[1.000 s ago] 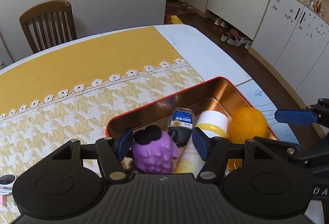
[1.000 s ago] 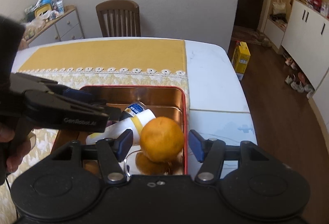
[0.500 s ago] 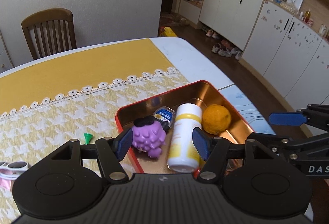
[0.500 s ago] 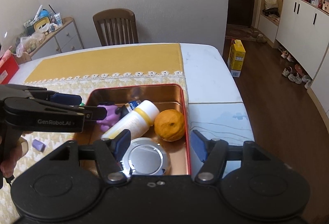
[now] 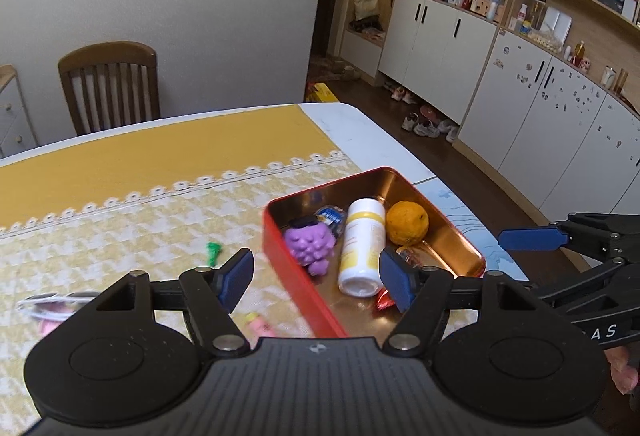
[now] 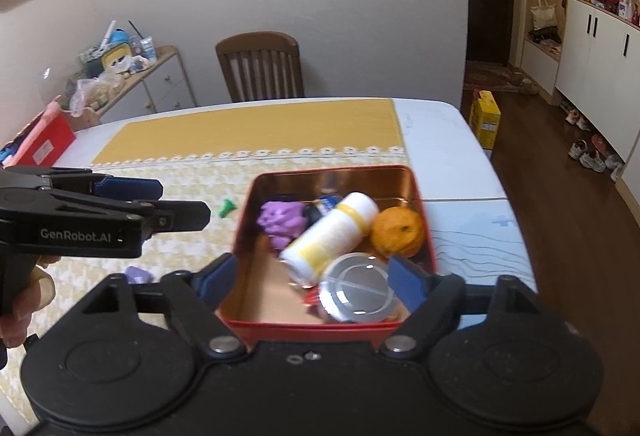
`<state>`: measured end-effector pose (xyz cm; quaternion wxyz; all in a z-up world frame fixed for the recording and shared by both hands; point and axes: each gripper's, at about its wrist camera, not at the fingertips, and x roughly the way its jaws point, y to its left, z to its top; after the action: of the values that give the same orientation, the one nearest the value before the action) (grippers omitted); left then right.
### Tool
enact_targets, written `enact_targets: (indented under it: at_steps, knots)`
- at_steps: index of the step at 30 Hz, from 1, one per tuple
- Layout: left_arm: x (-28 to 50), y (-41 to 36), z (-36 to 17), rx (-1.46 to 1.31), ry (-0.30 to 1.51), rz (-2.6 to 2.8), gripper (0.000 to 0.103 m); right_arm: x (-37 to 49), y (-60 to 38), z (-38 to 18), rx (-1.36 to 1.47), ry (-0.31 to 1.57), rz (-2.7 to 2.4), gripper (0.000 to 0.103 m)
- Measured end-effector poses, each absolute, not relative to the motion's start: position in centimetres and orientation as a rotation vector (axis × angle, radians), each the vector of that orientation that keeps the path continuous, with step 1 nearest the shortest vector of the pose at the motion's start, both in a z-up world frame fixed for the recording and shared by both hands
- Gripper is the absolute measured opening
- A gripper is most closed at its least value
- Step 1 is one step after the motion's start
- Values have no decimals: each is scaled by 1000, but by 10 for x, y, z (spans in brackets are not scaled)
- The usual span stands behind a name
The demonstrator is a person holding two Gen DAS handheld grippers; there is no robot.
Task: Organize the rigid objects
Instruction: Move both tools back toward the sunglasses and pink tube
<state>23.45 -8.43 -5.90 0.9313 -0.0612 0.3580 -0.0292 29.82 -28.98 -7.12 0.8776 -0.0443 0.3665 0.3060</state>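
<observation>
A red tin box [image 5: 280, 248] [image 6: 244, 211] with a copper inside sits on the table's right side. It holds a purple grape toy [image 5: 310, 242] [image 6: 280, 220], a white and yellow bottle [image 5: 362, 244] [image 6: 328, 236], an orange [image 5: 407, 222] [image 6: 398, 232], a small blue-labelled bottle [image 5: 331, 215] and a round silver lid [image 6: 356, 288]. My left gripper [image 5: 316, 280] is open and empty, above the box's near left edge. My right gripper [image 6: 310, 278] is open and empty, above the box's near end.
On the yellow houndstooth cloth [image 5: 120, 220] left of the box lie a green piece [image 5: 213, 252] [image 6: 227, 207], a pink item [image 5: 258, 324], sunglasses [image 5: 52, 306] and a purple piece [image 6: 138, 274]. A wooden chair [image 5: 110, 85] stands beyond the table. Cabinets line the right wall.
Both grippers have pulled back and up from the box. The purple toy and the orange, which were between the fingers before, now lie in the box farther off.
</observation>
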Motion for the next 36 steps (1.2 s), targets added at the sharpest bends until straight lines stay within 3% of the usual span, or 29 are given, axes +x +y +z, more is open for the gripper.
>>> enact_targets:
  at_steps: [2, 9, 13, 36]
  knots:
    - [223, -76, -58, -125, 725, -48, 75, 290, -284, -70, -85, 763, 652, 87]
    - [187, -42, -60, -148, 708, 3, 75, 266, -256, -71, -87, 748, 696, 97]
    - [172, -20, -64, -165, 692, 48, 81, 253, -240, -73, -94, 730, 717, 103]
    - [145, 99, -119, -221, 745, 213, 82, 241, -152, -118, -140, 795, 677, 99]
